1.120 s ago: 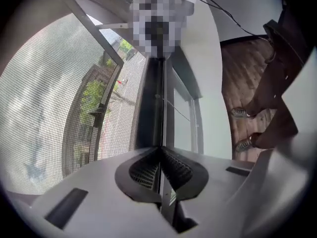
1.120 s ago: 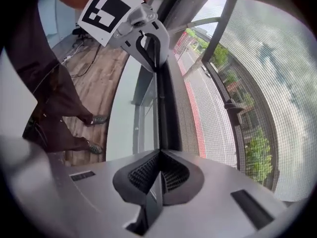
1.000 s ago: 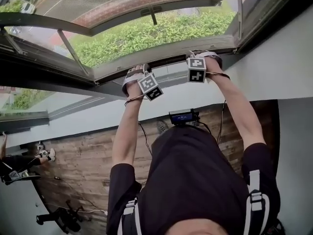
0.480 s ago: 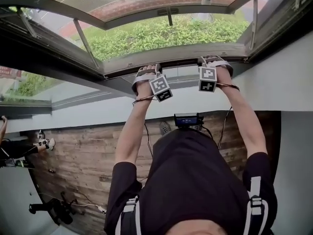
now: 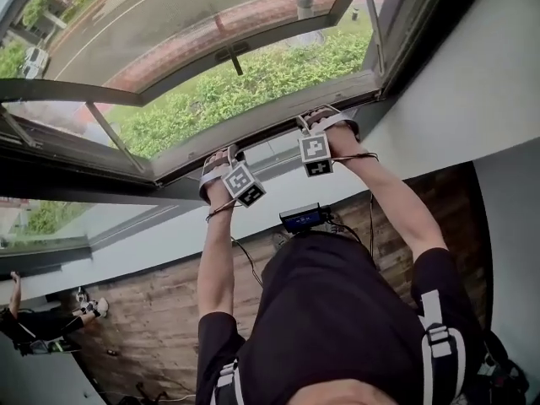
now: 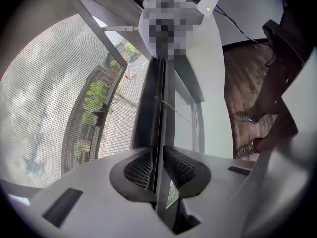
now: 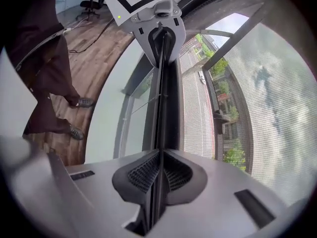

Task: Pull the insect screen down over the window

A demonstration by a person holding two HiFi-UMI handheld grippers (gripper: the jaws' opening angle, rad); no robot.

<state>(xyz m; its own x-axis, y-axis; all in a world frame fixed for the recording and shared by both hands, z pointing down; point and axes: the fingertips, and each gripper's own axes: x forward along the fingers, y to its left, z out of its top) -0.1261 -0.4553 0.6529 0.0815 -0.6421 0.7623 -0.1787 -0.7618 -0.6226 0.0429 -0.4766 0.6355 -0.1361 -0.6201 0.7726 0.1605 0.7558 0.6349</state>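
Pulling looks done: the screen's bottom bar (image 5: 270, 132) sits down by the window frame (image 5: 101, 180), the right gripper (image 7: 159, 171) is clamped on it, and the left gripper (image 6: 157, 157) jaws are opening around it, so next the 2 let go cleanly.

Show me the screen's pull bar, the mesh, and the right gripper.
pull bar (image 5: 270, 123): head view, its middle stretch.
mesh (image 7: 277, 108): right gripper view, the weave at right.
right gripper (image 7: 159, 170): right gripper view, between its fingertips, clamped on the pull bar.
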